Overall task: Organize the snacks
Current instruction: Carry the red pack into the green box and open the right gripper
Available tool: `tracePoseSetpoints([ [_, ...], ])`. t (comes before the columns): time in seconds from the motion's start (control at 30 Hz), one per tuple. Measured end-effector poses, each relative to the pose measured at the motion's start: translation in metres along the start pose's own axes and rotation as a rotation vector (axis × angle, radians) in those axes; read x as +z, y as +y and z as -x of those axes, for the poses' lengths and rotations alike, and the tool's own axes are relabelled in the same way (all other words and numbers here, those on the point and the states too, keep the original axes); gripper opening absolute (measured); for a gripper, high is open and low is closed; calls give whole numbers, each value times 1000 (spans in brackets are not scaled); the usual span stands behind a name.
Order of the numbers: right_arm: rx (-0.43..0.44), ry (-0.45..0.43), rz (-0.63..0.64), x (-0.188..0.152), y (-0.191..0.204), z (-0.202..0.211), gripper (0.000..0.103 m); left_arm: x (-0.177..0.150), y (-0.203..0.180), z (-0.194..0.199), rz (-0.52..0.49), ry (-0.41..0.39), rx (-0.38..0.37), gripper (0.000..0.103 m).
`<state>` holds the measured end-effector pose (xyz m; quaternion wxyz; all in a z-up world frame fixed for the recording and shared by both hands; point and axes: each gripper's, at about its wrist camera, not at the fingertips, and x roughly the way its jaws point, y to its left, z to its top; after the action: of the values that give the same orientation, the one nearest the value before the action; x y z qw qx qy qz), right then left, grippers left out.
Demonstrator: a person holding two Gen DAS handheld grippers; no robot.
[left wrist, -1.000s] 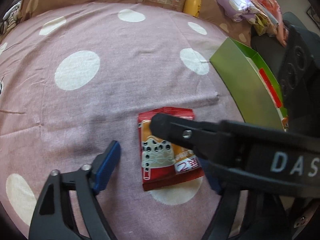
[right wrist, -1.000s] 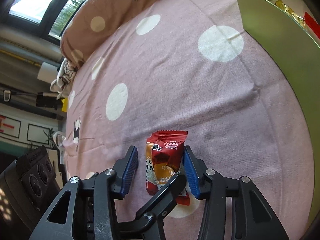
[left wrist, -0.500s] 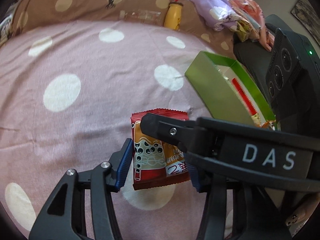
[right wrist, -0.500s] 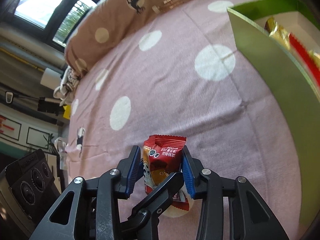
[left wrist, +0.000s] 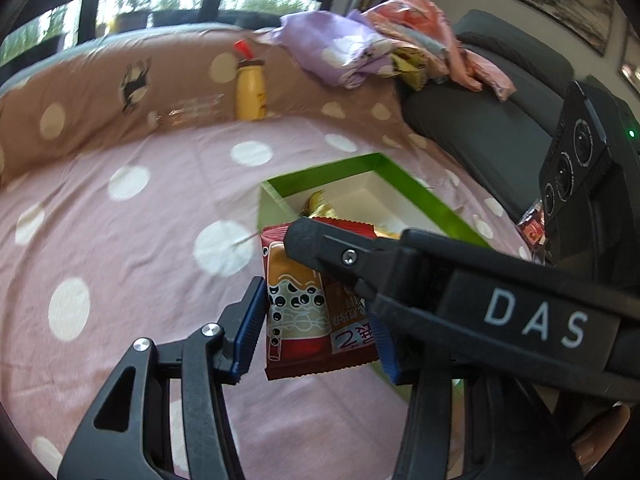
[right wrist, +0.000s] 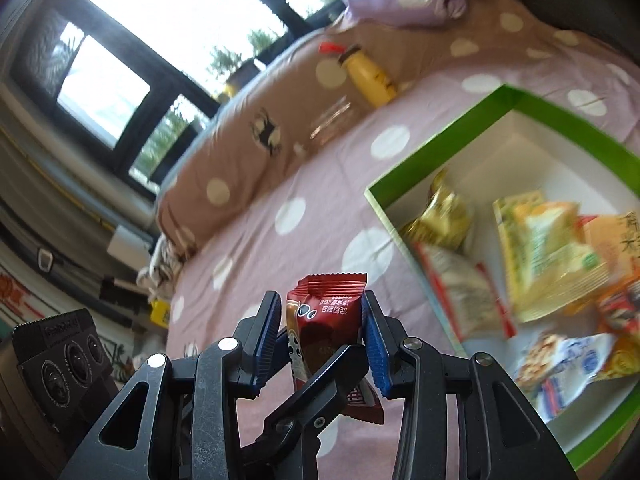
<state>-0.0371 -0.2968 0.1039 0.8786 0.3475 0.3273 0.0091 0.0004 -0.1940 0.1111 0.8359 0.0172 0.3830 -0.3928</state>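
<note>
You have one small red foil snack packet printed with a bubble-tea cup [left wrist: 308, 304] pinched from both sides: the left gripper [left wrist: 316, 320] jaws are clenched on its long edges, and the right gripper [right wrist: 320, 340] jaws are clenched on the same packet across it. It hangs clear of the pink bedspread with cream polka dots [left wrist: 120, 264], just beside the near wall of the open green cardboard box with a white inside [right wrist: 452, 136], not yet over it.

The main risk is the two grips working against each other. If your hands drift apart or twist, the thin wrapper can tear or slip out of one pair of blue pads (foil is slick). Letting go too soon would drop it outside the near wall, and a low carry could catch that wall and shove the light box.
</note>
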Motion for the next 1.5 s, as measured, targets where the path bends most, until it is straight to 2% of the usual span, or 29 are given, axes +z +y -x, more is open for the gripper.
tracePoseSetpoints([
  [0.2, 7, -141, -66, 11, -26, 37, 44, 11, -34, -9, -63, -34, -52, 49],
  [0.47, -19, -236, -152, 18, -59, 59, 44, 22, -66, -32, -125, -8, -119, 49],
  [0.9, -70, -243, -283, 19, -101, 65, 44, 22, -86, -67, -143, 88, -175, 49],
  [1.5, -113, -168, -373, 20, -126, 52, 44, 17, -86, -95, -119, 186, -162, 51],
])
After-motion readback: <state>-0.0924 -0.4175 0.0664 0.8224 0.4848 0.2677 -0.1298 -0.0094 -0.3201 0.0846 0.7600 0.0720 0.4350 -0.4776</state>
